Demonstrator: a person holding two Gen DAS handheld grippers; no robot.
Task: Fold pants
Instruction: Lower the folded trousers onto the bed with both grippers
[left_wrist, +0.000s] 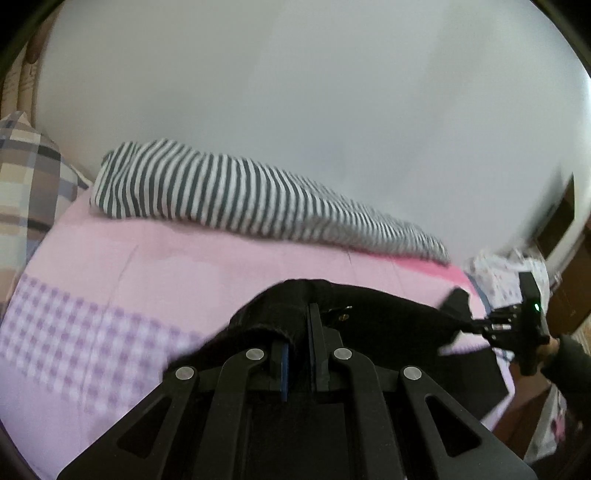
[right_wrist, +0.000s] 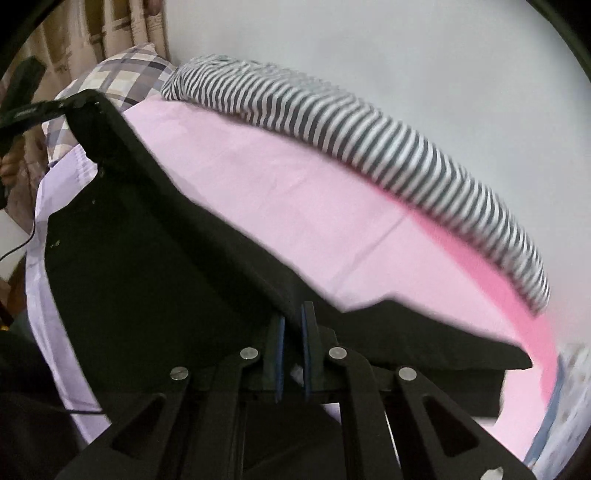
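One pair of black pants, matte and thick, is lifted off a pink sheet on the bed, its edge stretched between both claws. The left gripper pinches a bunched fold near a small metal stud; the right gripper is pressed together on a flat hem. A long striped roll lies behind, and a plaid pillow sits at the head.

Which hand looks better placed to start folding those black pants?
Neither clearly: left tongs and right tongs each pinch an edge of the black fabric pants, lifted over the pink bedsheet.
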